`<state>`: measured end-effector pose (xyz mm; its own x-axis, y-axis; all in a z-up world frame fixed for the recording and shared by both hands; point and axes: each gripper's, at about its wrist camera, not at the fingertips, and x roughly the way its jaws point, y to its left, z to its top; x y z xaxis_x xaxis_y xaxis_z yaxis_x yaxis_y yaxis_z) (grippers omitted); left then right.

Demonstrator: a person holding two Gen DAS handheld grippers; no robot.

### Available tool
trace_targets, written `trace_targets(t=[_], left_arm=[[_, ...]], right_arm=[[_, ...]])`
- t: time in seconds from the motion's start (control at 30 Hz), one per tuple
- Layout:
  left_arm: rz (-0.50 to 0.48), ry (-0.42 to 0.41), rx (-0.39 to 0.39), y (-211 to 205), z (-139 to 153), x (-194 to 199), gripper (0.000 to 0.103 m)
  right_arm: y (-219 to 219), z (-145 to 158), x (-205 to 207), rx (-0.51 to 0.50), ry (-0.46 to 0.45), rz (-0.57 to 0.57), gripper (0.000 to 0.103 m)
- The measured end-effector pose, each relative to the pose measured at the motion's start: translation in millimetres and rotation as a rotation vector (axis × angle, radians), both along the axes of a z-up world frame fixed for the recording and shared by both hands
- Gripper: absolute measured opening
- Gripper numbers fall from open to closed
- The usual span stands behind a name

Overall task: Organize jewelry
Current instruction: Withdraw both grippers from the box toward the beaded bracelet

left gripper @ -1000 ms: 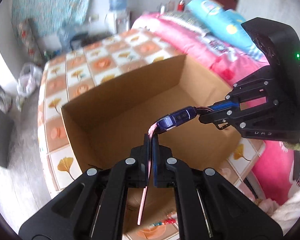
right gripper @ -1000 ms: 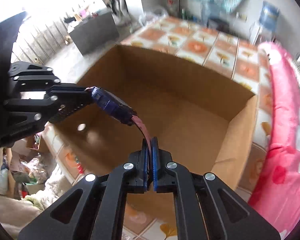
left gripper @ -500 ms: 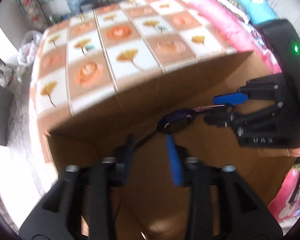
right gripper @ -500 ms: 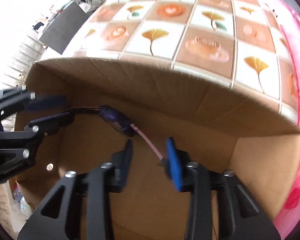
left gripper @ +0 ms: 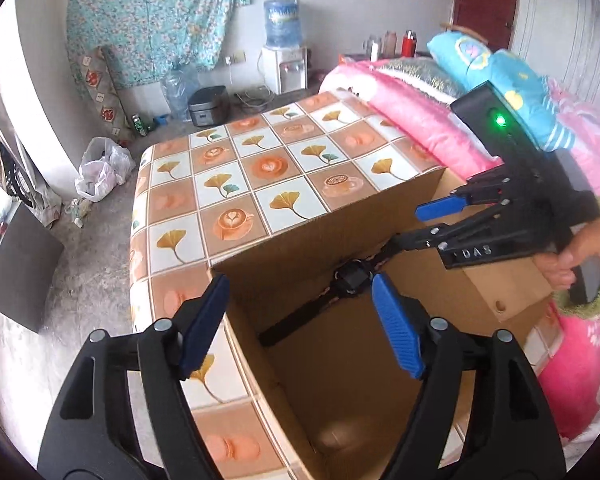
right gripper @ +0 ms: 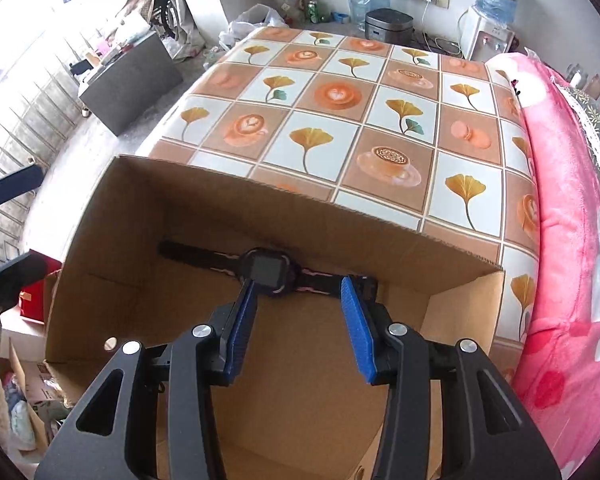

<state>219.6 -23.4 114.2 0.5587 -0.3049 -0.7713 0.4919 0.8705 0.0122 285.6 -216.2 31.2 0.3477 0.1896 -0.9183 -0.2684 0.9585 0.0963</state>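
Watch (right gripper: pixel 269 271) flat in cardboard box (right gripper: pixel 140 208), below both empty grippers: left (left gripper: pixel 300 328) widening, right (right gripper: pixel 298 328) half-open.

Before me the tabletop (right gripper: pixel 332 92), under a cloth checkered with ginkgo leaves and coffee cups, carries an open cardboard box (right gripper: pixel 284 216) at its near edge. Beyond the box, the cloth lies bare to the far edge.

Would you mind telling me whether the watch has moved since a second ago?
Yes. The watch has dropped from above the box to its floor, by the far wall.
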Motion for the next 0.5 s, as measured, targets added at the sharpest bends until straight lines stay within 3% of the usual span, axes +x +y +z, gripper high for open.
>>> trace_targets(t=[0.13,0.2,0.3,0.4,0.5], left_arm=[[0.046,-0.004,-0.11,39,10,-44,0.075],[0.075,0.001,-0.165,59,6,-67,0.078],[0.13,-0.011,-0.207,85,-12,-106,0.083],[0.183,0.023,-0.183,96,-42,-132,0.084],[0.247,0.043,-0.156,102,-74,-152,0.084]], right_arm=[[0,32,-43,0.082,-0.083,0.002,0.044],[-5,51,-71,0.125,-0.141,-0.016,0.06],[-14,80,-138,0.171,-0.296,-0.036,0.073],[-14,81,-186,0.171,-0.365,-0.033,0.078],[-10,54,-229,0.175,-0.335,-0.06,0.081]])
